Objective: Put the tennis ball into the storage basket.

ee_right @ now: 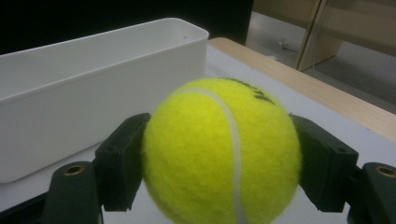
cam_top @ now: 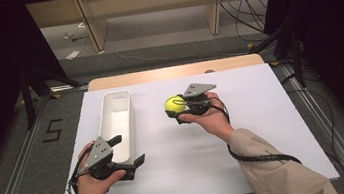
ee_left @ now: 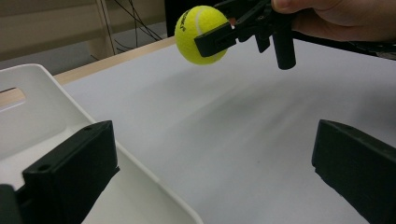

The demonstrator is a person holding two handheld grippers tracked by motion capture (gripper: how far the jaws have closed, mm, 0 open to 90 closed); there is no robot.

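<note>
The right gripper (cam_top: 177,107) pinches a tennis ball (cam_top: 175,105) between its two jaws, holding it clear above the white table (cam_top: 245,132). The white bin (cam_top: 117,120) lies to the ball's left, its long axis running away from the person; the carrying hand is the nearer one to move it there. The left gripper (cam_top: 129,149) rests with jaws spread wide, straddling the bin's near right wall. The ball is bright yellow, felted, with a white seam and dark lettering.
</note>
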